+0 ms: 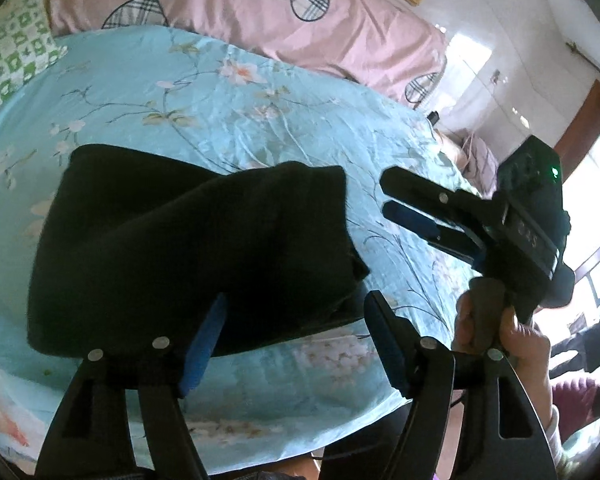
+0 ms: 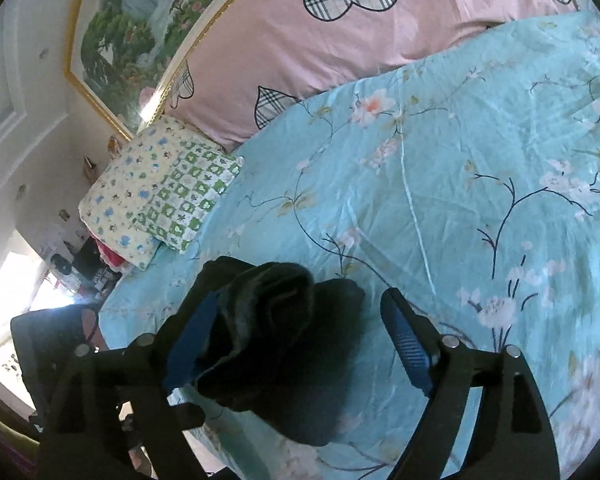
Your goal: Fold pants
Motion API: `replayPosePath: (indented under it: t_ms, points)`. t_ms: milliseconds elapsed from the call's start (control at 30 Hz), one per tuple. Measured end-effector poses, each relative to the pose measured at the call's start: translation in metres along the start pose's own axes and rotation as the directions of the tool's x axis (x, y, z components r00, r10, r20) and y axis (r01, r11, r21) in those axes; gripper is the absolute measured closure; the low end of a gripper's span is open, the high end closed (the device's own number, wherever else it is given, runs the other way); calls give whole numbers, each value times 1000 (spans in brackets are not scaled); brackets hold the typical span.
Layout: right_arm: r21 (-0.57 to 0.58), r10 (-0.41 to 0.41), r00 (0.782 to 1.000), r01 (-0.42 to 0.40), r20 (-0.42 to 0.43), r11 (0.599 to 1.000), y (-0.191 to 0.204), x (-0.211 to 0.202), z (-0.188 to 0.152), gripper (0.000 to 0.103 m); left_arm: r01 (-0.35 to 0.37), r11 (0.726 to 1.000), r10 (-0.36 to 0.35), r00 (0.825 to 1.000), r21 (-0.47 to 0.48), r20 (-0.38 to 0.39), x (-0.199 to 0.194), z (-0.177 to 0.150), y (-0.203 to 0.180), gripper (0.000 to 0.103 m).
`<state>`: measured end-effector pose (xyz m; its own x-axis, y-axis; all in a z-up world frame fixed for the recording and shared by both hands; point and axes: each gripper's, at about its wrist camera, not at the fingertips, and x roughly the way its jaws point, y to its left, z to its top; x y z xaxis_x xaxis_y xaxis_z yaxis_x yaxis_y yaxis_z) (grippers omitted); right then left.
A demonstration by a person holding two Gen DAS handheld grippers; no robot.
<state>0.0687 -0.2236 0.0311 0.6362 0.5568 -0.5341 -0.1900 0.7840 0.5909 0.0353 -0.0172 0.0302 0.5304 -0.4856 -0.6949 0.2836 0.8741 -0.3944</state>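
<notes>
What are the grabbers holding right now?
Nothing. The left gripper and right gripper both have open jaws; the black pants lie loose on the blue bedsheet.

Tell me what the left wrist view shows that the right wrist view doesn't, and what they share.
Only the left wrist view shows the right gripper from outside, off the pants, with just a narrow gap between its blue-padded fingers, and the hand on its handle. It also shows the black pants as a broad folded bundle.

Only the right wrist view shows the framed landscape painting and the small patterned pillow, which the left view only clips at its edges.

Both show the pants on the blue floral sheet, the pink heart-print bedding, and open jaws with nothing gripped.
</notes>
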Motion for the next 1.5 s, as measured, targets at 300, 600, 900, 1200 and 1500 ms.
replayPosePath:
  t_ms: [300, 600, 900, 1200, 1500]
  points:
    - [-28, -108, 994, 108, 10, 994, 33, 4, -11, 10, -41, 996, 45, 998, -83, 53, -24, 5, 41, 29]
    - [-19, -153, 988, 153, -5, 988, 51, 9, -20, 9, -84, 981, 100, 992, -175, 84, -39, 15, 87, 26]
    - [21, -187, 981, 188, -42, 982, 51, 22, -33, 7, -110, 962, 129, 990, -249, 59, -35, 18, 124, 24]
    - [44, -217, 973, 221, -73, 974, 45, 32, -34, 7, -110, 948, 123, 992, -300, 27, -23, 19, 151, 24]
    - [73, -212, 970, 221, -117, 973, 35, 48, -39, 7, -118, 950, 125, 992, -290, 4, -10, 28, 152, 23]
